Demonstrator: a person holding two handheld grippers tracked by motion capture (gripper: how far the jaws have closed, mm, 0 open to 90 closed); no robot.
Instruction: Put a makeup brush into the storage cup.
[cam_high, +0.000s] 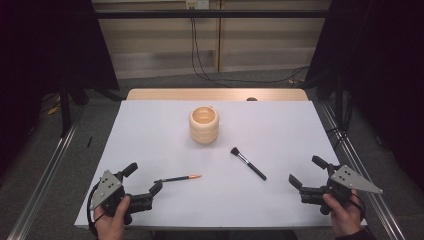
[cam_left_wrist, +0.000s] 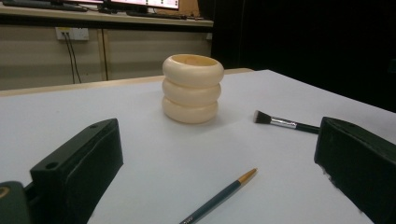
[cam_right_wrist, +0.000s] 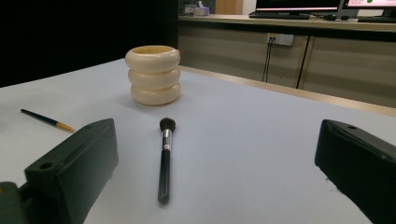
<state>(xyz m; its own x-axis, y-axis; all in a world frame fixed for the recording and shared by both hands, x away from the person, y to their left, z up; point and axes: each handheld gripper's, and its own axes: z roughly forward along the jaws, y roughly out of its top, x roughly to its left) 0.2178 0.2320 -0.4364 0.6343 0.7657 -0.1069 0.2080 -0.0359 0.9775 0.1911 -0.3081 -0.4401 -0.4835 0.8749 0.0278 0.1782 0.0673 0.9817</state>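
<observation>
The white table (cam_high: 150, 125) is nearly bare. The pencil (cam_high: 181, 178) lies just ahead of the left claw (cam_high: 142, 180), pointing away to its right. The right claw (cam_high: 306, 172) is farther. Both claws gape, holding nothing.

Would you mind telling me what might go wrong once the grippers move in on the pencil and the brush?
The pencil and the makeup brush lie flat on the table, thin and round, so open jaws could nudge them into rolling instead of gripping. The left gripper sits right at the pencil's end and may push it away. The ringed cup stands upright; a careless drop-in could tip it.
</observation>
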